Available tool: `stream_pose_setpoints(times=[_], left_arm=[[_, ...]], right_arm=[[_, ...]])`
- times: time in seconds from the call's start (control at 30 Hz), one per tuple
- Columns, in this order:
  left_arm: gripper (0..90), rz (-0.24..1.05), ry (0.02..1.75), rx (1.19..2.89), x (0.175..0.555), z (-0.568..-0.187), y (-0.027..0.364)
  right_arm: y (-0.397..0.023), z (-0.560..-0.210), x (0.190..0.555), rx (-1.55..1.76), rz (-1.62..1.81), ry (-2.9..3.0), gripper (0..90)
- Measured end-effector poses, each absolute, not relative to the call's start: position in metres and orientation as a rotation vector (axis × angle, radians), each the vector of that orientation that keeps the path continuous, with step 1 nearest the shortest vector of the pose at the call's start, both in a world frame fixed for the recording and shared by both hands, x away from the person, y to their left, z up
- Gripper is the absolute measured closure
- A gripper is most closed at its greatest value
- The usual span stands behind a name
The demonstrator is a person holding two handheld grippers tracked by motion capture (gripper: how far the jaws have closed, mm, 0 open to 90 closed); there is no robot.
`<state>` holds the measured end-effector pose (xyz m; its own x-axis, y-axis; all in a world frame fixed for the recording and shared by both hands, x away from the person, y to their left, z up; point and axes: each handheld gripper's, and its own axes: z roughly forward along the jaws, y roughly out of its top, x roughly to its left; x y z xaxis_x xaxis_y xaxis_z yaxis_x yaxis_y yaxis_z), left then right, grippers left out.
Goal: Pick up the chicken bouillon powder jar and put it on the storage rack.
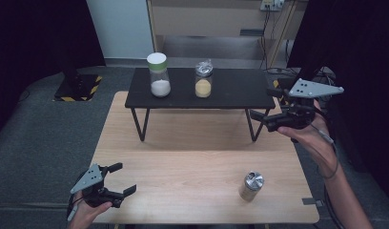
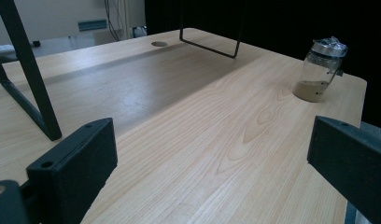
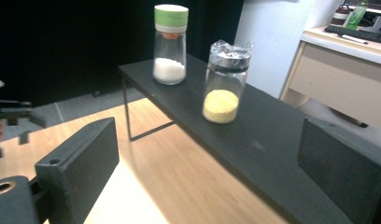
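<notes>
Nearest the high camera, the left gripper rests at the wooden table's front left corner, jaws spread and empty. At the black shelf's right end, the right gripper hovers with jaws wide apart, nothing between them, facing the yellow-grain jar. Beside it stands the green-lidded jar. Approaching too low, a jaw could likely clip the shelf edge or topple the crinkle-topped jar.

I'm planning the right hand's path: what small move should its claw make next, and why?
Probably bring the right claw down and across toward the foil-capped jar of brown powder, which stands alone on the wooden table. That claw is open and empty beside the black shelf, where the jar of yellow grains and the green-lidded jar already stand.
</notes>
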<state>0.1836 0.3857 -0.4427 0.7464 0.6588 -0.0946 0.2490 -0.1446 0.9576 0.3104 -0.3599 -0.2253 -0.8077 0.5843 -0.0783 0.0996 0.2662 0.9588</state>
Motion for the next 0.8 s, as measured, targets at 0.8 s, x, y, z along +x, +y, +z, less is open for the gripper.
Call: stream_pose_setpoints(times=[0.8], left_arm=[[0.6,0.419,0.718,1.709,0.183,-0.443,0.386]], right_arm=[[-0.398,-0.266,0.23,0.605,1.581,2.093,5.4]])
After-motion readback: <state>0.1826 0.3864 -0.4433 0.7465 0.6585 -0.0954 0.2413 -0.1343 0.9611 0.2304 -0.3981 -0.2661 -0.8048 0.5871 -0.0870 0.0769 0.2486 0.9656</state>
